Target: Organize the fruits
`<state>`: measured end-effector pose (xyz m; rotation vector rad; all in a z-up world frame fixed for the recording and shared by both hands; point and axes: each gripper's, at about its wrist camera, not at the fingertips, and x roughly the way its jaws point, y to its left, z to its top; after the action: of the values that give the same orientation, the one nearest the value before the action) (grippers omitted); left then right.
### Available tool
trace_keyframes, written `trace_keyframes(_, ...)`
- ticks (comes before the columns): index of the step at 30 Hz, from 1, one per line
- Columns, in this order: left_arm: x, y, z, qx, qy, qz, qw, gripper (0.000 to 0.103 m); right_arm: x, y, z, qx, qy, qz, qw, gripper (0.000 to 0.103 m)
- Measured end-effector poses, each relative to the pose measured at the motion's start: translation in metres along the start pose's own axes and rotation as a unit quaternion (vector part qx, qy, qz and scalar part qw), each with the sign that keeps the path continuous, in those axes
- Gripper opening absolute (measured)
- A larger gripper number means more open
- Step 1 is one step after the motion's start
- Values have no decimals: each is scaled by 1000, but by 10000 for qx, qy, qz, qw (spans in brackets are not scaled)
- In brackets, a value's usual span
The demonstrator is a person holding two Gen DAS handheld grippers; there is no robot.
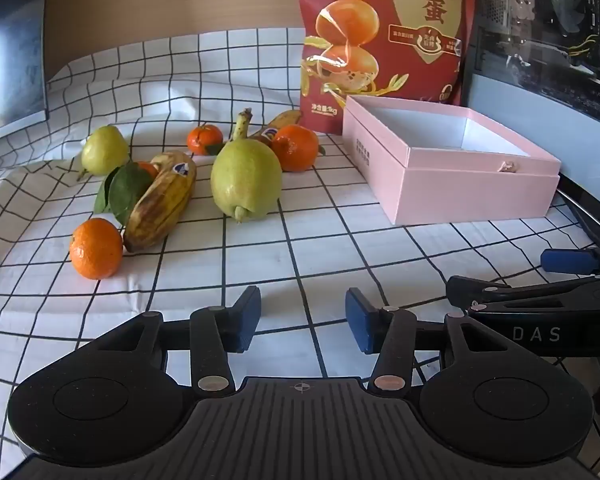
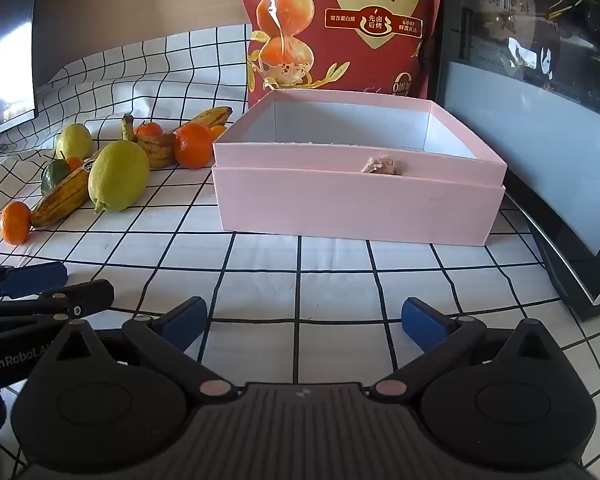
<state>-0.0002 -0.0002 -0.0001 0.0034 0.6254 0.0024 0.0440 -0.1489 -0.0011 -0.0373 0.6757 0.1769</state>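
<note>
Fruit lies loose on the white black-gridded cloth point(image 1: 320, 248) ahead and left of my left gripper point(image 1: 303, 318): a big yellow-green pear point(image 1: 246, 179), a spotted brown-yellow banana point(image 1: 162, 202), a small orange mandarin point(image 1: 96, 248). My left blue-padded fingers point(image 1: 247, 318) stand partly spread, pinching nothing. My right gripper point(image 2: 303, 322) gapes wide, holding nothing. The open pink cardboard box point(image 2: 356, 204) sits straight beyond its fingers, well apart from them.
</note>
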Motion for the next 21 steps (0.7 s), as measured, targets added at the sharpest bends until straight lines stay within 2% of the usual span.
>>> trace_keyframes(21, 0, 0, 0, 9, -18, 12, 10000, 52, 0, -1, 0, 27, 6, 24, 10000, 103)
